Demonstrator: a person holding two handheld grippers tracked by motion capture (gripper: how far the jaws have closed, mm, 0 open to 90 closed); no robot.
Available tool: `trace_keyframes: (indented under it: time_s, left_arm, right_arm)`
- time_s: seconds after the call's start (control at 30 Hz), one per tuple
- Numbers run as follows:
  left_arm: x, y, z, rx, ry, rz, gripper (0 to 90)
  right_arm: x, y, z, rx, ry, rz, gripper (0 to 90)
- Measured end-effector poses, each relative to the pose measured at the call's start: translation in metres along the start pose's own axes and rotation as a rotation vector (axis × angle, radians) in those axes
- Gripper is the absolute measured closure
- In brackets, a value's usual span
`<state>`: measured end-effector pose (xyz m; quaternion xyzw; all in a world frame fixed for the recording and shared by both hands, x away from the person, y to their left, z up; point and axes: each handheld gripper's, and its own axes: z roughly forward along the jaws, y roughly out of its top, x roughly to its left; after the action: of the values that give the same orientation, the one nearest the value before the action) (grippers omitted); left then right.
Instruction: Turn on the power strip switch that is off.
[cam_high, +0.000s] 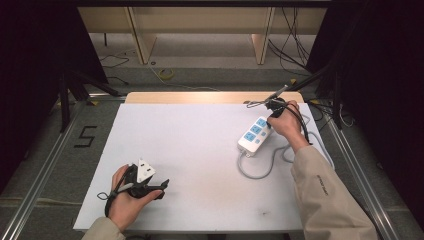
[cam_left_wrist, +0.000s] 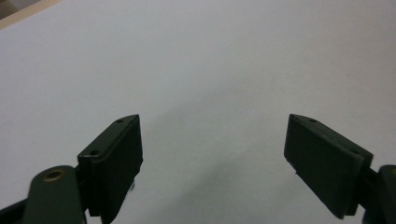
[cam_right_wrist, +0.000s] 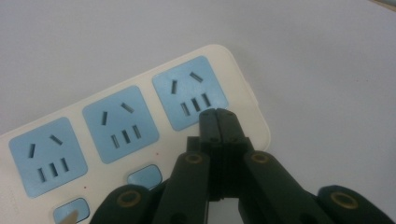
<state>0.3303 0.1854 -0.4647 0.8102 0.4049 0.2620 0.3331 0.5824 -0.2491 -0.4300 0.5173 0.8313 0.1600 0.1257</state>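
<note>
While the right gripper (cam_right_wrist: 218, 113), jaws pressed together, bears on the strip (cam_right_wrist: 140, 126) near the tabletop's far right corner, it may skid.

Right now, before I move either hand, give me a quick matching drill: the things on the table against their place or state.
Things:
1. left tongs
2. right tongs
3. power strip
4. grey cable

States:
A. shut, tips at the strip's end socket
B. loops on the mat nearer the person than the strip
C. open, nothing between them
D. white with blue sockets

Pairs: 1-C, 2-A, 3-D, 4-B
</note>
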Motion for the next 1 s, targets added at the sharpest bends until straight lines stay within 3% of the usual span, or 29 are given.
trace_keyframes:
  time_s: [0.6, 1.0]
  left_arm:
    - [-0.002, 0.0, 0.001, 0.002, 0.0, 0.003, 19.1]
    - [-0.002, 0.0, 0.0, 0.002, 0.002, 0.001, 19.1]
  right_arm:
    - [0.003, -0.007, -0.018, -0.031, 0.05, 0.007, 90.0]
    - [0.007, -0.02, -0.031, -0.04, 0.081, -0.021, 90.0]
